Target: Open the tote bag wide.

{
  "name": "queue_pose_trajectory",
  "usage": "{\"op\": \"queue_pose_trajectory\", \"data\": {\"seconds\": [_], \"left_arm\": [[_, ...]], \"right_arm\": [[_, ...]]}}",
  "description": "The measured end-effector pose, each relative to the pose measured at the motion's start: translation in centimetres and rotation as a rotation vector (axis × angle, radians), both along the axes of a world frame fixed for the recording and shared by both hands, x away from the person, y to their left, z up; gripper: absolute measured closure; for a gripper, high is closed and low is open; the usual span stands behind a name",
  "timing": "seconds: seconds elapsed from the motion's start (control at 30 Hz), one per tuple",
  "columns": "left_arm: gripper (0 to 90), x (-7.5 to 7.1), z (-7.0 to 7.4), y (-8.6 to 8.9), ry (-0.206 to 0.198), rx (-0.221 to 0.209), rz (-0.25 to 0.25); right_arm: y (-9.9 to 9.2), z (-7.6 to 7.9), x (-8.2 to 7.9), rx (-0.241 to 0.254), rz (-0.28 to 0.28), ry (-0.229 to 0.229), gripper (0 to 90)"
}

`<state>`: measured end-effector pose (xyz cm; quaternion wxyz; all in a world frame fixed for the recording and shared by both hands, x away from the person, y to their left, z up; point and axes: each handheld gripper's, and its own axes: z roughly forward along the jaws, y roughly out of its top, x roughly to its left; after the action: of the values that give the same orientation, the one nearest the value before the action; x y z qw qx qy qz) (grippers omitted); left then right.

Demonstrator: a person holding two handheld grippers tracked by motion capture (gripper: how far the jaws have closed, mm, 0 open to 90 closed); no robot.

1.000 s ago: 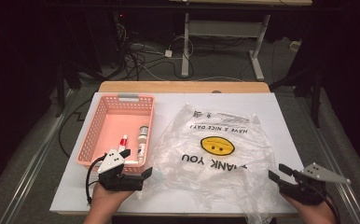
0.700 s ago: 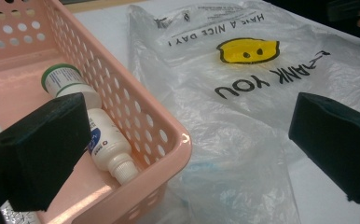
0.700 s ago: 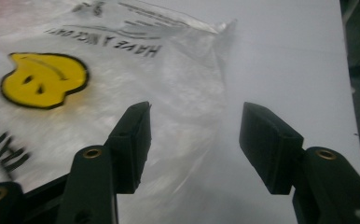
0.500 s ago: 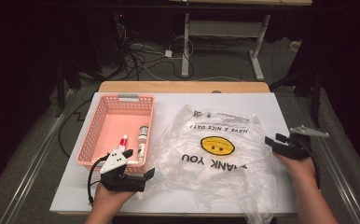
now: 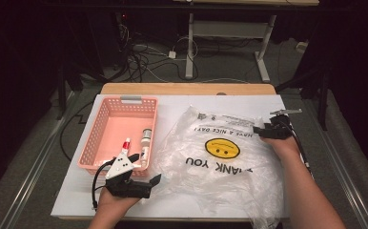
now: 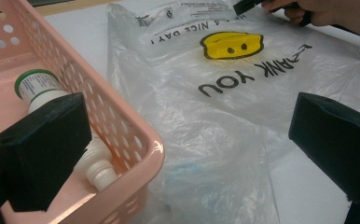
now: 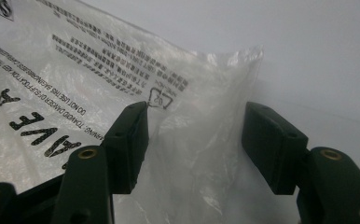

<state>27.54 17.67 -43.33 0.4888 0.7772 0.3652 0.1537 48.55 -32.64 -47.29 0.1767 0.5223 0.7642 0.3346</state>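
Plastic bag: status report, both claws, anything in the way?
Right claw jaws just opening, open around plastic bag far corner, not pinching. Left claw open, idle by pink basket. Nothing blocking the bag.

I see the clear plastic bag (image 5: 220, 162) lying flat and crinkled on the white table (image 5: 172, 102), just right of the pink basket (image 5: 107, 138), its left edge bunched up against the basket's side. It carries a yellow smiley face, "THANK YOU" and "HAVE A NICE DAY!", all upside down from my side. Its far right corner (image 7: 225, 79), printed with fine warning text, stands up slightly wrinkled off the table.
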Motion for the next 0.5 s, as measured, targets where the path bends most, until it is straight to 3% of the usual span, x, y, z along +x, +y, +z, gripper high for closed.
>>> {"op": "queue_pose_trajectory", "data": {"seconds": [0.1,0.17,0.2,0.23,0.3,0.33,0.43,0.5], "left_arm": [[0.0,-0.1,0.1,0.0,-0.004,-0.002,-0.002],[0.0,-0.1,0.1,0.0,-0.008,0.0,-0.003],[0.0,-0.1,0.1,0.0,-0.007,-0.001,-0.002],[0.0,-0.1,0.2,0.0,-0.004,0.0,-0.003],[0.0,-0.1,0.1,-0.2,0.002,0.0,-0.002],[0.0,-0.1,0.1,-0.2,0.002,0.0,-0.001],[0.0,-0.3,0.4,-0.5,-0.014,0.002,-0.002],[0.0,-0.3,0.4,-0.5,-0.017,0.002,-0.002]], "right_arm": [[0.2,-0.2,-0.2,-0.018,-0.006,-0.02,46.0],[0.6,-0.3,-1.0,-0.07,0.009,-0.06,63.0],[0.6,-0.3,-1.0,-0.07,0.009,-0.06,63.0],[0.6,-0.3,-1.3,-0.051,0.028,-0.055,74.2],[0.5,-0.3,-1.5,-0.042,0.036,-0.047,79.5],[0.4,-0.3,-1.7,-0.023,0.056,-0.036,89.1],[0.4,-0.2,-2.0,-0.037,0.058,-0.046,90.0],[0.1,0.2,-2.2,-0.041,0.028,-0.075,90.0]]}}
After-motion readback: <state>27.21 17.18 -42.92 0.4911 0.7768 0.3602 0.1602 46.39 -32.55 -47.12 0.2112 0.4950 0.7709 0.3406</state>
